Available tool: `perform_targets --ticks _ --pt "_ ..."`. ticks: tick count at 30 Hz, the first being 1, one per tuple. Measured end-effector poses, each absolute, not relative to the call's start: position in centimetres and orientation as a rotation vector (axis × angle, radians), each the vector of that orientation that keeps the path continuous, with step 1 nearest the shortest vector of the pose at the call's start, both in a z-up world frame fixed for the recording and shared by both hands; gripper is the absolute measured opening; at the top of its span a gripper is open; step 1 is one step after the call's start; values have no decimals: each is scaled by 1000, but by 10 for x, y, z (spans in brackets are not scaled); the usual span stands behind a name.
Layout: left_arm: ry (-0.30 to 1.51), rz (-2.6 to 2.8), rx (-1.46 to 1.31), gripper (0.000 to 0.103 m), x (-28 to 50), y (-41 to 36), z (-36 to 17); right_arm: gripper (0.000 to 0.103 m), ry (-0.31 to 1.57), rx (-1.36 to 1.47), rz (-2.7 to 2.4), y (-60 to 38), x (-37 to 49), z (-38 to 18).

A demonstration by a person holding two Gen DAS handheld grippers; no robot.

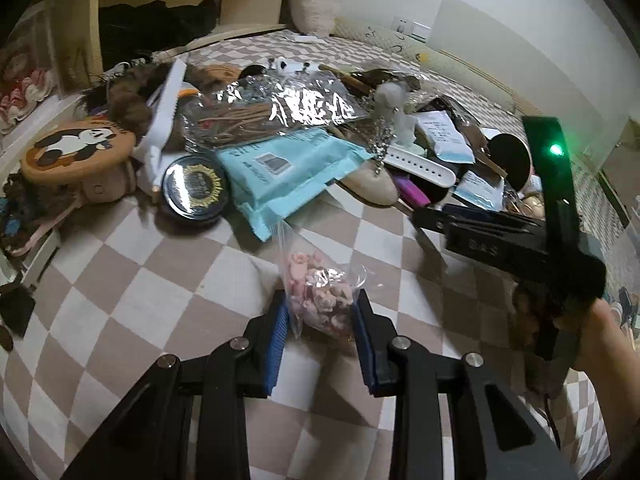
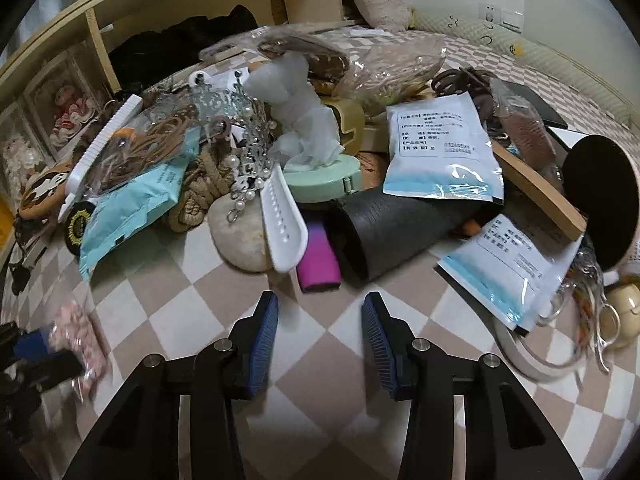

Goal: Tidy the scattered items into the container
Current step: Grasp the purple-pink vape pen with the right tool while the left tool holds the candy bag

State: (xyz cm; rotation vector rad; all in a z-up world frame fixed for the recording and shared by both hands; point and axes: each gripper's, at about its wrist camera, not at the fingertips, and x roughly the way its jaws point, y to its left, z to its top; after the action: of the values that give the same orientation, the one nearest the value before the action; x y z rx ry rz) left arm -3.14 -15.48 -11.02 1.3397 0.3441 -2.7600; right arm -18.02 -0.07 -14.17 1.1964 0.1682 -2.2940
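Note:
A clear bag of small pink pieces hangs between the blue pads of my left gripper, which is shut on it above the checked cloth. In the right wrist view the same bag shows blurred at the left edge. My right gripper stands open over bare cloth with nothing between its fingers. Just beyond it lie a magenta item, a white perforated strap and a black ridged piece. From the left wrist view the right gripper reaches in from the right, held by a hand.
A heap of items spans the bed: teal packet, foil bag, black round tin, panda pouch, white-blue sachets, green tissue holder, pearl tiara. A wooden shelf stands behind. Checked cloth lies near me.

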Motion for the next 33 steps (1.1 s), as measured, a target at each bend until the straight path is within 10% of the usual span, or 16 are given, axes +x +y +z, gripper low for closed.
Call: perform_targets --ticks 17,33 --pt "363 -2765 1365 32 -33 -154 -116 45 191 1217 -2269 -10 -201 -148" --pt "352 -2753 1380 32 -33 -154 -116 24 252 1167 -2277 5 -170 -138"
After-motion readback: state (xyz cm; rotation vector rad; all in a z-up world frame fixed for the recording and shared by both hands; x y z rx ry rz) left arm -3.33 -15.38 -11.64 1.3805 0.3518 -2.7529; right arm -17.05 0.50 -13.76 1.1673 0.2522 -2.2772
